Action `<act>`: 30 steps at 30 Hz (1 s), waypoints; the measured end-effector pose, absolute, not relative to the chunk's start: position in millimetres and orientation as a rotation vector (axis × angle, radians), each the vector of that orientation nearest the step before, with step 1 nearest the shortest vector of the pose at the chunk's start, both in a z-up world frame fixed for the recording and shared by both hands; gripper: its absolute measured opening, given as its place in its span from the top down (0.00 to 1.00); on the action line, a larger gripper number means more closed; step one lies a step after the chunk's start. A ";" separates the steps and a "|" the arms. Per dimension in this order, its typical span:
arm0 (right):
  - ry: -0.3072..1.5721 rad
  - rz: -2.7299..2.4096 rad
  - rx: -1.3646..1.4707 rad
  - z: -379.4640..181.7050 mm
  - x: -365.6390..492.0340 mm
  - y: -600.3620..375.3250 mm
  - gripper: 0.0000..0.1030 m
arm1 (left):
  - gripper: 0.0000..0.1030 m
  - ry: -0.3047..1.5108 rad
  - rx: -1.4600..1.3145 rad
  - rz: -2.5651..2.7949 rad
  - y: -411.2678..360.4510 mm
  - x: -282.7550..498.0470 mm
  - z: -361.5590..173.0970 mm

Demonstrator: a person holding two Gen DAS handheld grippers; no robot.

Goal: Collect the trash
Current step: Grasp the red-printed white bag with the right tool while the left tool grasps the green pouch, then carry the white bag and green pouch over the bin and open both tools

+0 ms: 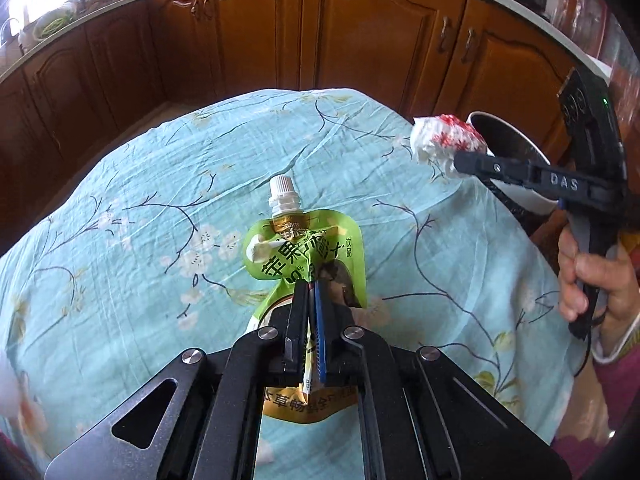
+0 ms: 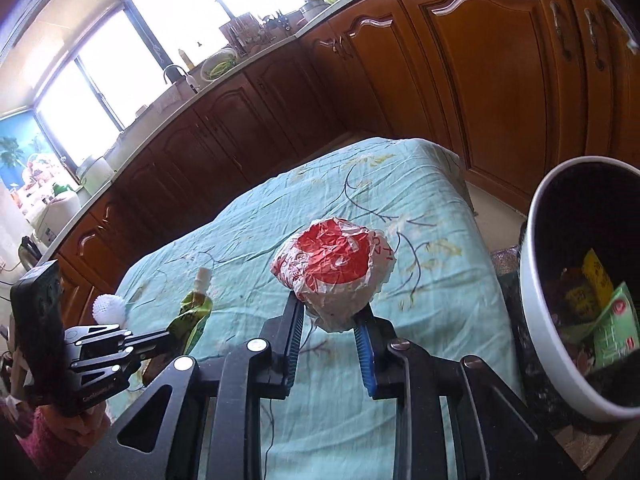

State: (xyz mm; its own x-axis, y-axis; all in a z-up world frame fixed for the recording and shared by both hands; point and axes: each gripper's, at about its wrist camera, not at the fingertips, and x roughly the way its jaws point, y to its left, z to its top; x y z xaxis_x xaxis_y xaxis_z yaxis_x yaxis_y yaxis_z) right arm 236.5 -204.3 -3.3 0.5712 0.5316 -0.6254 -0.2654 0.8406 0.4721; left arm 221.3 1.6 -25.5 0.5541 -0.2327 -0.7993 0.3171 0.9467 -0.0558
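At the far left of the right wrist view a small white knobbly ball (image 2: 107, 308) lies on the counter (image 2: 400, 208), which is draped in a wrinkled light turquoise cloth with a branch-and-blossom print (image 1: 120, 240). Just to its right the left gripper (image 1: 309, 285) has its black fingers (image 1: 298, 312) clenched on the lower part of a flat green drink pouch with a white screw cap (image 1: 308, 248). The pouch stands between the fingers, its cap pointing away from the camera and its gold bottom edge showing below the pads. In the right wrist view the same pouch (image 2: 192, 312) sits tilted at the tip of that gripper (image 2: 174, 334), close above the cloth; whether it touches the cloth cannot be told.

Further right, the right gripper (image 2: 329, 312) is clenched on a crumpled red-and-white plastic wrapper ball (image 2: 336, 268), the pads pressing its lower sides and the ball bulging out above them. In the left wrist view this wrapper ball (image 1: 444, 140) is held in the air at the counter's right edge, at the rim of a round white bin with a dark inside (image 1: 516, 152). The person's right hand (image 1: 592, 280) grips the handle below.

At the far right the bin (image 2: 536, 280) stands beside the counter, tipped toward the camera in the fisheye picture, with green and yellow wrappers (image 2: 600, 308) already lying inside.
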 end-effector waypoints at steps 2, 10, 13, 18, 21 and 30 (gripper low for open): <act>0.831 0.479 0.357 -1.1 221.7 -209.4 0.76 | 0.97 0.907 0.066 -0.304 -3.6 214.0 -22.3; 0.803 0.448 0.393 2.6 177.2 -236.4 0.76 | 0.97 0.876 -0.059 -0.318 -42.5 200.3 -12.7; 0.799 0.434 0.398 2.7 165.6 -244.6 0.76 | 0.97 0.864 -0.059 -0.331 -61.8 195.7 -8.5; 0.781 0.403 0.380 5.3 151.0 -254.7 0.76 | 0.97 0.859 -0.049 -0.363 -89.2 191.8 -6.0; 0.768 0.390 0.385 7.9 145.6 -265.5 0.76 | 0.97 0.854 -0.042 -0.377 -101.1 191.3 -4.2; 0.738 0.343 0.405 12.5 133.6 -291.6 0.76 | 0.97 0.850 -0.019 -0.402 -122.9 188.5 -1.4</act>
State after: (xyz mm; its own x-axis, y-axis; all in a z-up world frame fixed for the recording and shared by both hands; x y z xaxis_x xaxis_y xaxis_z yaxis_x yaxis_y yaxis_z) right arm 133.6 -291.6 12.5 0.6912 0.4370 -0.5755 -0.1585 0.8687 0.4692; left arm 188.5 -122.9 -1.4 0.5895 -0.3533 -0.7264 0.3380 0.9247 -0.1754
